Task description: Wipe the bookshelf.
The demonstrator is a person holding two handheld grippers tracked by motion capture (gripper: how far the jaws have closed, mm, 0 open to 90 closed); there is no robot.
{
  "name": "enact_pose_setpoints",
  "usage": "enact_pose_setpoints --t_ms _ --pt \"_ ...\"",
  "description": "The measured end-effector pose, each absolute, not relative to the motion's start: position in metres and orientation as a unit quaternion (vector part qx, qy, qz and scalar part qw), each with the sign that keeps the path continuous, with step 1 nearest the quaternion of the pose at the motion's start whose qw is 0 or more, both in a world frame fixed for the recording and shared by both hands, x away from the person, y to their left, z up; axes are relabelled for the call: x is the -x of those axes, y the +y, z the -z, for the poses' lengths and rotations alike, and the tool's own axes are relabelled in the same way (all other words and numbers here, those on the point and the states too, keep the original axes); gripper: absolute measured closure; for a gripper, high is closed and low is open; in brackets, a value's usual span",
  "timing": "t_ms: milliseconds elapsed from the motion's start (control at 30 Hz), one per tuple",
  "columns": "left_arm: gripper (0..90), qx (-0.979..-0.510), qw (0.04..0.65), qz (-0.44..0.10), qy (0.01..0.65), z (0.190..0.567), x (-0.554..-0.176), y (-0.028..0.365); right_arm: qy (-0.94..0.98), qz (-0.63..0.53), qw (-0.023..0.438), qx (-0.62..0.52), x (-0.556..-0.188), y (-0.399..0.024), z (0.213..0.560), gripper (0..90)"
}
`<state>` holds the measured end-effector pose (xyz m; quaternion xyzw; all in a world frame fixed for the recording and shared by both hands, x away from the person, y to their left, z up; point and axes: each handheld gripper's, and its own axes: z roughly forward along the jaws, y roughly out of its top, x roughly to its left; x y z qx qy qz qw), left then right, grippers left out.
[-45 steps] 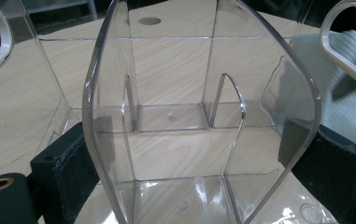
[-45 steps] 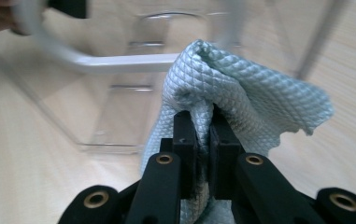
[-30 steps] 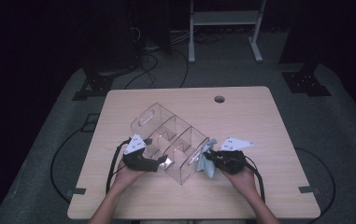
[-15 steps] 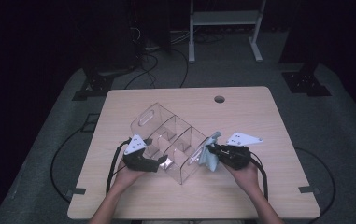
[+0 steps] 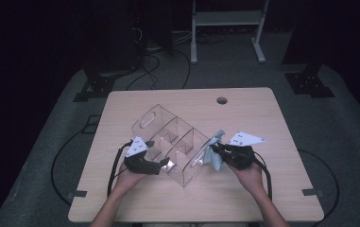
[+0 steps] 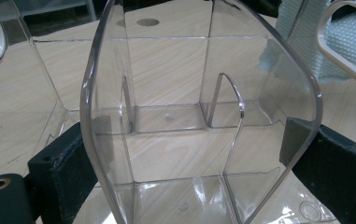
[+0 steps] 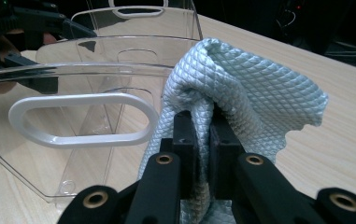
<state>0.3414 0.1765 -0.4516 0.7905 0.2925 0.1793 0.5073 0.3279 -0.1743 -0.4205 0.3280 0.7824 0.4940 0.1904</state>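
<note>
A clear plastic organiser tray with inner dividers and cut-out handles [image 5: 170, 142] sits on the pale wooden tabletop [image 5: 262, 118], lying slantwise from about ten o'clock towards four o'clock across the near half of the surface. The left hand-held gripper [image 5: 164, 164] has its jaws spread wide around the tray's near end wall, at roughly seven o'clock from the tabletop's middle; in the left gripper view that curved transparent wall [image 6: 199, 116] stands upright between the two black jaws, whose pads lie right against its outer edges, so it appears clamped. The right hand-held gripper [image 5: 214, 147], at about five o'clock, is closed tight on a folded pale blue-green waffle-textured cloth [image 5: 214, 151]. In the right gripper view the cloth [image 7: 245, 93] bunches up over the pinched jaws, just beside the tray's end wall with its white-rimmed oval handle opening [image 7: 84, 121]; whether the cloth actually touches the plastic I cannot tell. A round cable hole [image 5: 222, 100] marks the tabletop's far edge at twelve o'clock.
</note>
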Motion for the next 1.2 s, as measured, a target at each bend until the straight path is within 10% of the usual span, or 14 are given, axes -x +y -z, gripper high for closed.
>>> enact_pose_setpoints --t_ms 1200 --pt "4.0 -0.795 0.501 -0.187 0.287 0.452 -0.34 0.171 0.774 -0.516 0.144 -0.338 -0.335 -0.179 0.416 83.1"
